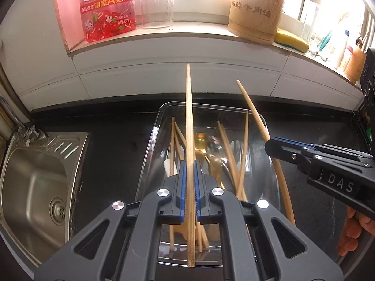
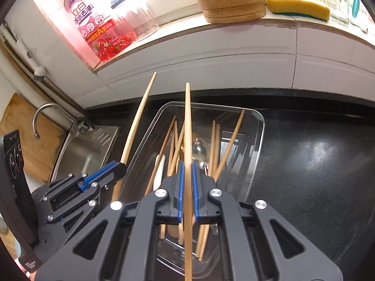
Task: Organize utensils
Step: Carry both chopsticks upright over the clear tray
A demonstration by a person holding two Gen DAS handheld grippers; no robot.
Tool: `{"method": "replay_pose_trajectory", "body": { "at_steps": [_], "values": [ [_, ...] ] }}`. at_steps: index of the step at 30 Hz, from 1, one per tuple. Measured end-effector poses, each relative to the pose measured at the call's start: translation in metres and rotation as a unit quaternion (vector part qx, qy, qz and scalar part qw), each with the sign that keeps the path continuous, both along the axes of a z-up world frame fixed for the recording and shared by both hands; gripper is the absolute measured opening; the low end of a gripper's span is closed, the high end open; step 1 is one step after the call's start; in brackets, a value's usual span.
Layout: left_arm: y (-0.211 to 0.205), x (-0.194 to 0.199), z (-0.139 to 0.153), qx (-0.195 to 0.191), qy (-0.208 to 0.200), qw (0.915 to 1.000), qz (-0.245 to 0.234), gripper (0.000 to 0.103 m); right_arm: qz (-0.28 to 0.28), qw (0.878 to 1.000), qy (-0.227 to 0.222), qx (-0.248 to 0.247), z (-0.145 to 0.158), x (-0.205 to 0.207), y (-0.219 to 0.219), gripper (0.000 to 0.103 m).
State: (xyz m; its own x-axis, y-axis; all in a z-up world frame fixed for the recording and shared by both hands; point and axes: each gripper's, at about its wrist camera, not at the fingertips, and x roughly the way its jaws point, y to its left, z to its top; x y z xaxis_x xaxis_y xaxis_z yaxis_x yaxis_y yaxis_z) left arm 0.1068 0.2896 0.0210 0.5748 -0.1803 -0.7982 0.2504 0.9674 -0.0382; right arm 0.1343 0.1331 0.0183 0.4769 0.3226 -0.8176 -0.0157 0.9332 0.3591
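Observation:
A clear plastic tray (image 1: 153, 131) on the black counter holds several bamboo chopsticks (image 1: 230, 154), a gold spoon (image 1: 201, 140) and a silver spoon (image 1: 214, 144). My left gripper (image 1: 190, 164) hangs above the tray, shut on one chopstick (image 1: 188, 107) that points up toward the wall. My right gripper (image 2: 187, 164) is shut on another chopstick (image 2: 187, 121), also over the tray (image 2: 260, 126). Each gripper shows in the other's view: the right gripper (image 1: 269, 144) with its stick (image 1: 253, 110), and the left gripper (image 2: 121, 167) with its stick (image 2: 140, 117). A white spoon (image 2: 160, 166) lies in the tray.
On the window ledge stand a bamboo holder (image 1: 255, 11), a yellow sponge (image 1: 291, 38), a red detergent bottle (image 1: 107, 11) and a glass jar (image 1: 157, 4). A steel sink (image 1: 35, 182) with a faucet (image 2: 46, 114) lies left of the tray. Black counter (image 2: 316, 164) stretches right.

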Motion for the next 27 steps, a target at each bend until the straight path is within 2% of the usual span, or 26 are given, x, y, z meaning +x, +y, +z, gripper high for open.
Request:
{"method": "replay_pose_trajectory", "body": {
  "at_steps": [4,11,27],
  "values": [
    [0.003,0.006,-0.005,-0.004,0.004,0.9999,-0.013,0.006,-0.034,0.999,0.002,0.001,-0.005,0.003,-0.002,0.007],
    [0.002,0.011,-0.013,-0.009,0.009,0.9994,-0.031,0.006,-0.06,0.998,0.011,0.001,-0.012,0.008,-0.006,0.007],
    [0.005,0.013,-0.017,-0.011,0.012,0.9993,-0.033,0.006,-0.068,0.998,0.006,-0.011,-0.006,0.008,-0.007,0.007]
  ]
}}
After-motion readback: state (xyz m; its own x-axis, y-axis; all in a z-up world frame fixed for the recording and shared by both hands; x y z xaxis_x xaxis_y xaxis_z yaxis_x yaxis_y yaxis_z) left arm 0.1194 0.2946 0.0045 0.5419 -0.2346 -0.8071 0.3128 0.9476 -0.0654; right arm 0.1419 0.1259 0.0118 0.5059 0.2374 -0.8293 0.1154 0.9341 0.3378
